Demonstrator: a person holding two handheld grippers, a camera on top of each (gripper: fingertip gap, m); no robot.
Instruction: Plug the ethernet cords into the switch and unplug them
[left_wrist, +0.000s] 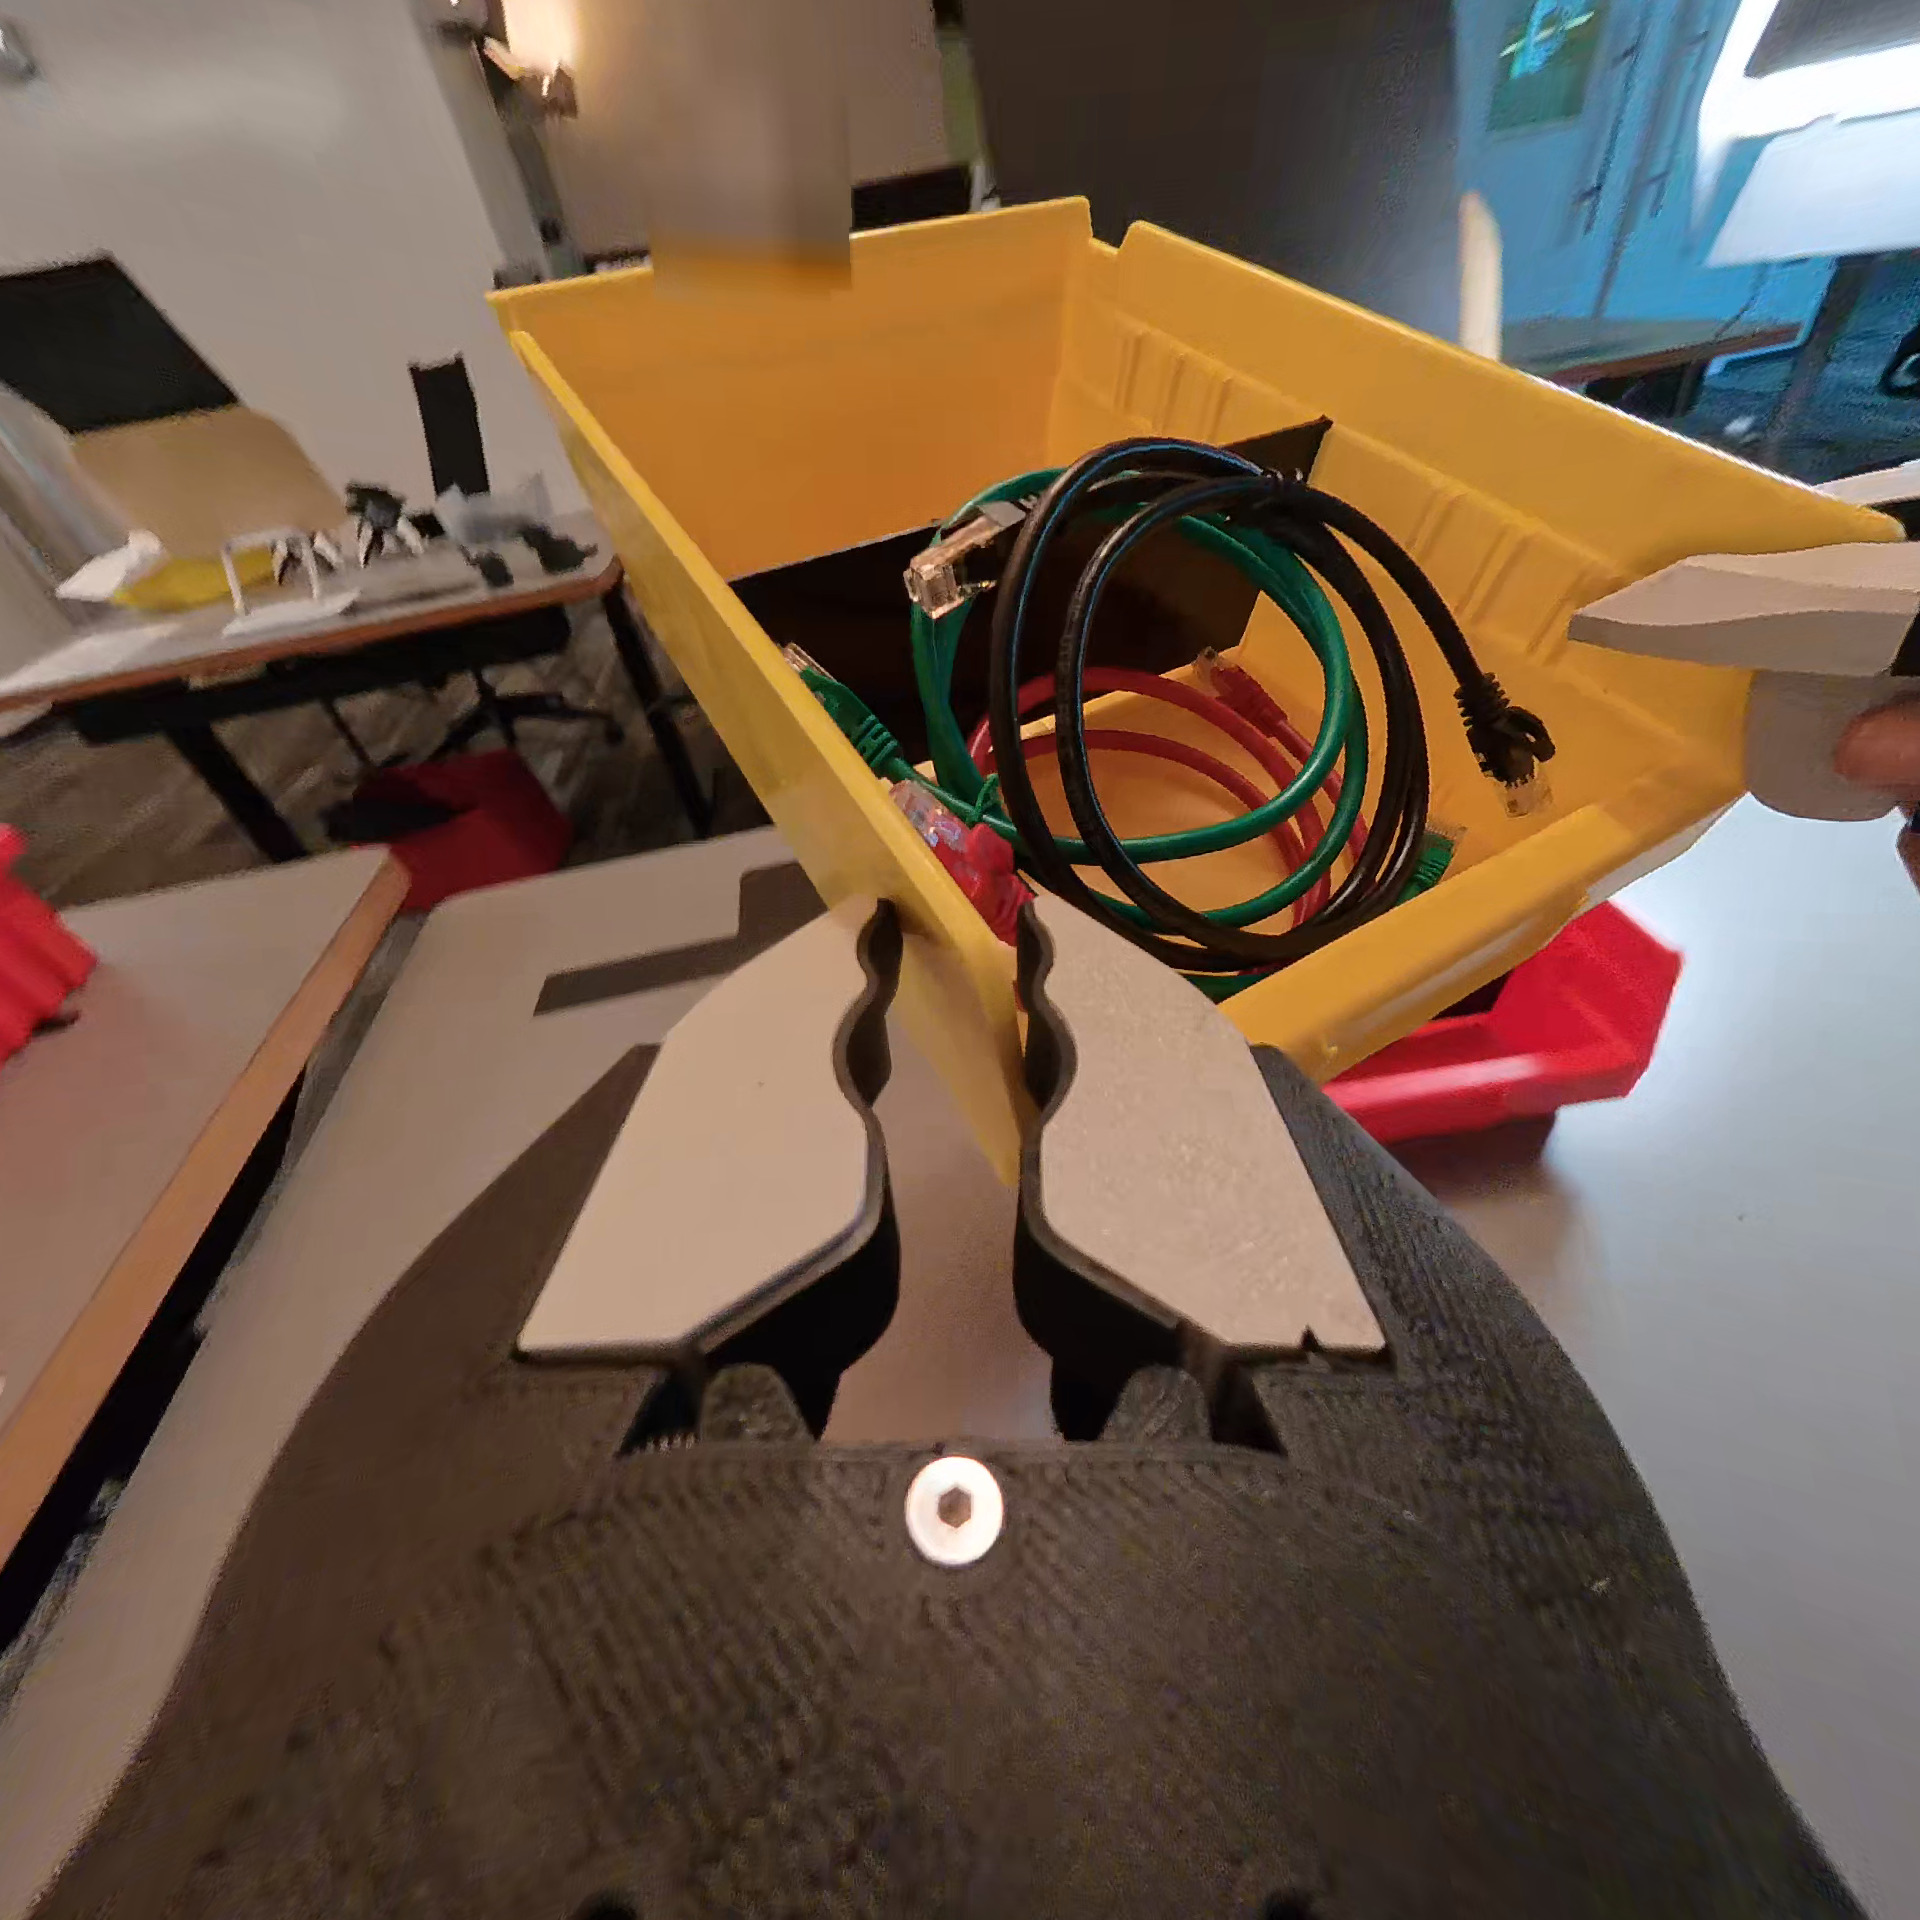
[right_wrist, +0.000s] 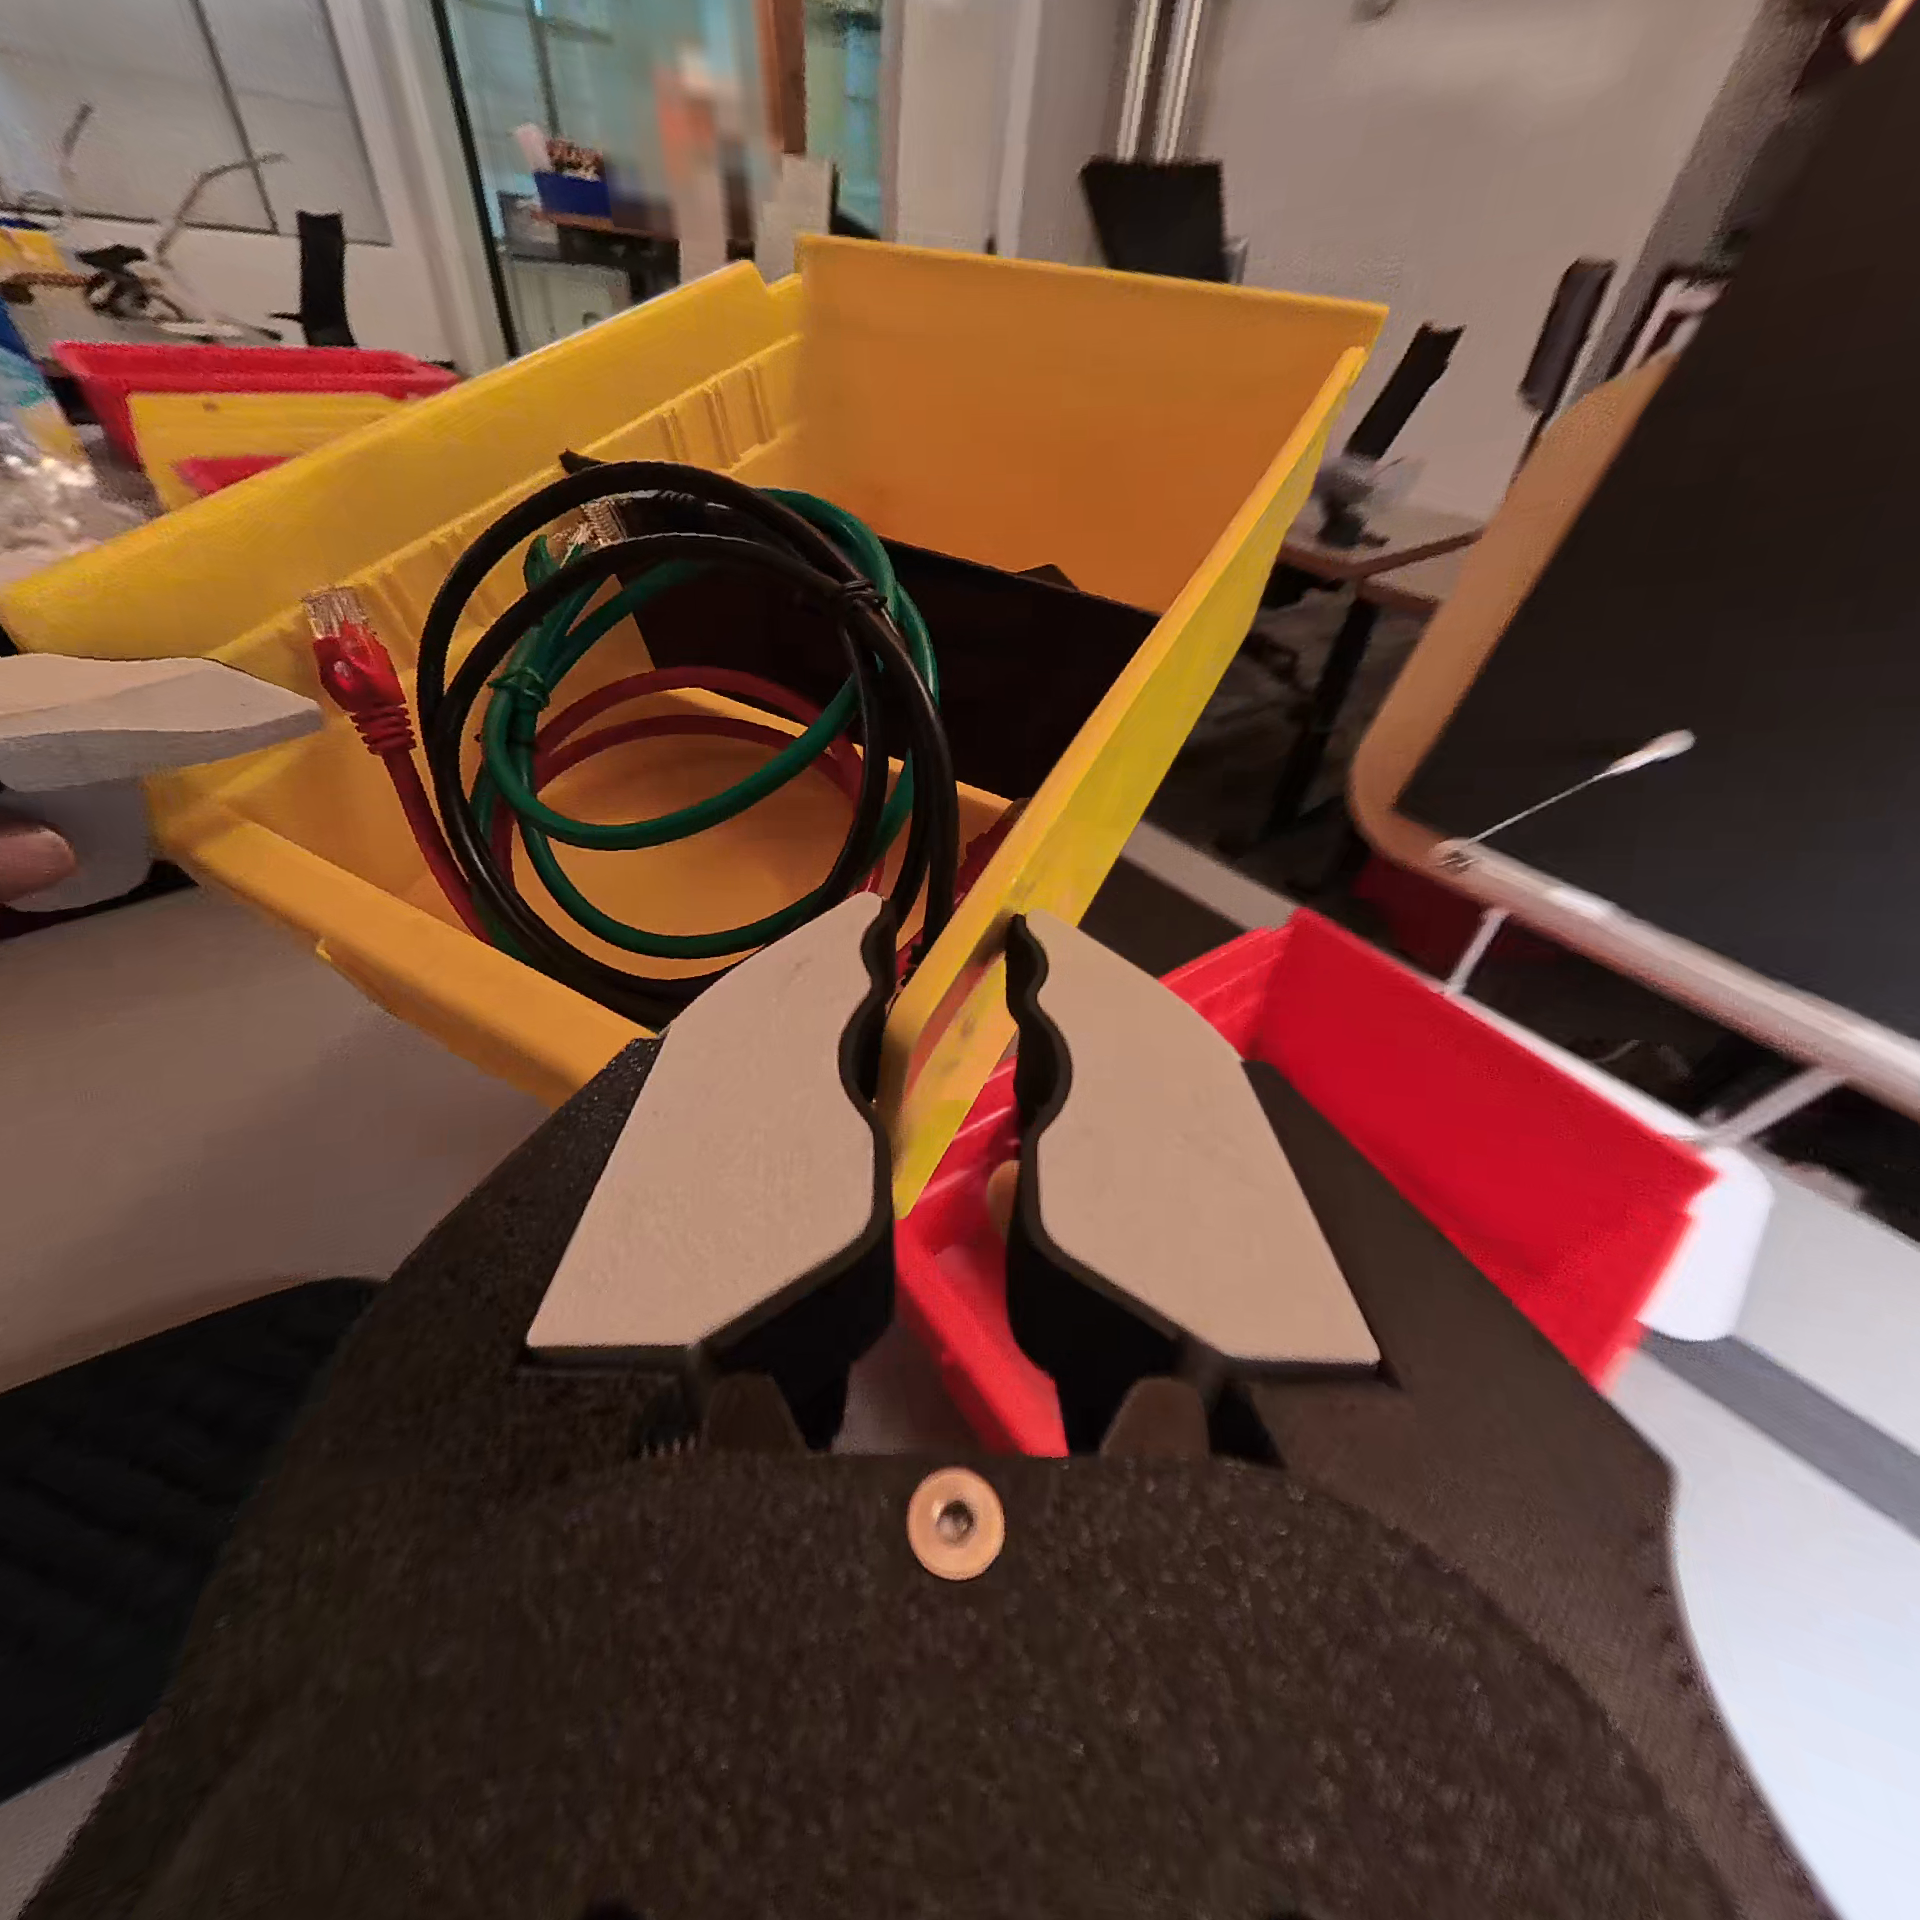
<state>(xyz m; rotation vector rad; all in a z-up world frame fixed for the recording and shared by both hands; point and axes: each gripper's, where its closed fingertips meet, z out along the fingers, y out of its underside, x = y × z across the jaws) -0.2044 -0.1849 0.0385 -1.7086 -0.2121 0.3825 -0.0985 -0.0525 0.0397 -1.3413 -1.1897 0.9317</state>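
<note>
The ethernet cords lie coiled in the bottom of a yellow bin (left_wrist: 831, 416): a black cord (left_wrist: 1195, 665) looped on top, a green cord (left_wrist: 1288, 800) under it and a red cord (left_wrist: 1132, 727) lowest, their clear plugs sticking out at the edges. A black box (left_wrist: 831, 613) sits behind the coils toward the back wall; it may be the switch, though no ports show, so I cannot say for sure.

The bin itself is tipped and lifted off the grey table (left_wrist: 1714, 1195), and it hangs above a red bin (left_wrist: 1507, 1049). The left gripper (left_wrist: 951, 1029) pinches one side wall near the front corner, its fingers set on either side of the thin yellow plastic. The right gripper (right_wrist: 951, 1029) does the same on the opposite wall (each shows as a pale finger tip at the far edge of the other's view, with a bit of the person's hand behind it). Neither pair of fingers is fully pressed together; the wall fills the gap.

So the step in hand looks like preparation: carrying the bin to the work spot, before any plugging. Nothing is plugged yet. The next move, I judge, calls for setting the bin down level, letting go of both walls, then reaching in for one plug end. The tilt is the risk, as the loose coils could slide toward the low front lip
</note>
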